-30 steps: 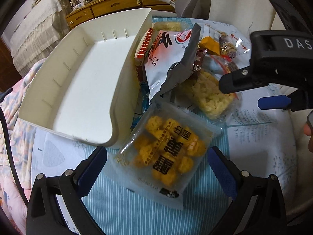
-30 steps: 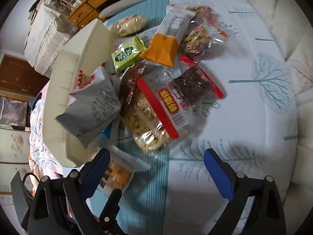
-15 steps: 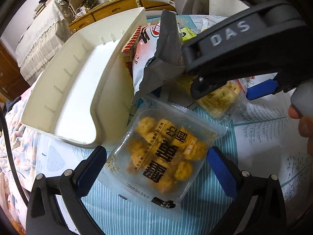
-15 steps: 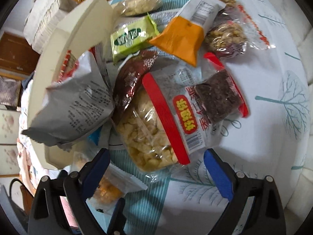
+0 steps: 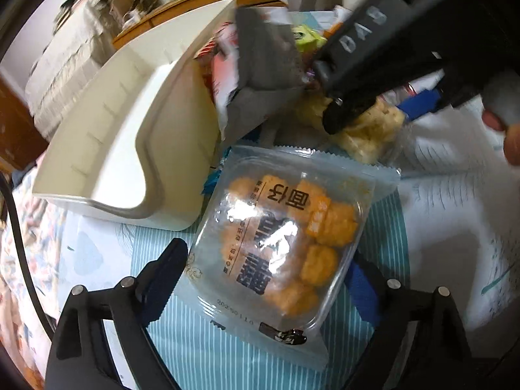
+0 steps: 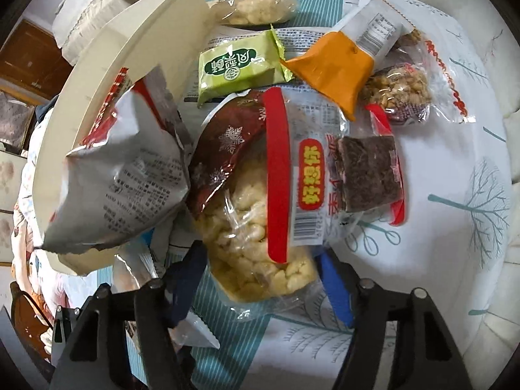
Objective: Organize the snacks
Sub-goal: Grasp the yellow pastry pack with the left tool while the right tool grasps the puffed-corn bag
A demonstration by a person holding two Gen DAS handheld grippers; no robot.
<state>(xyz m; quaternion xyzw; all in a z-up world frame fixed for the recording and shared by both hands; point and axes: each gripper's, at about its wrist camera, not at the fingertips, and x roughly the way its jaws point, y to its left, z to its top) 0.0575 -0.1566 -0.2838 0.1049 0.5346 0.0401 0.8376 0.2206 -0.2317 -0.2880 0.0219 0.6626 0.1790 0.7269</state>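
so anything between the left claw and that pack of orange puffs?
Nothing visible. The pack of orange puffs lies flat on the striped cloth, already between the closing fingers of the left claw. The white bin sits beside it, clear.

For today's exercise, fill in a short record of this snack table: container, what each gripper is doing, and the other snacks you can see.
container: white bin, nothing seen inside
left gripper: closing around the clear pack of orange puffs
right gripper: closing around the red-striped bag of pale puffs
other snacks: silver bag, green pack, orange pack, dark bar, nut bag
surface: tablecloth with tree print
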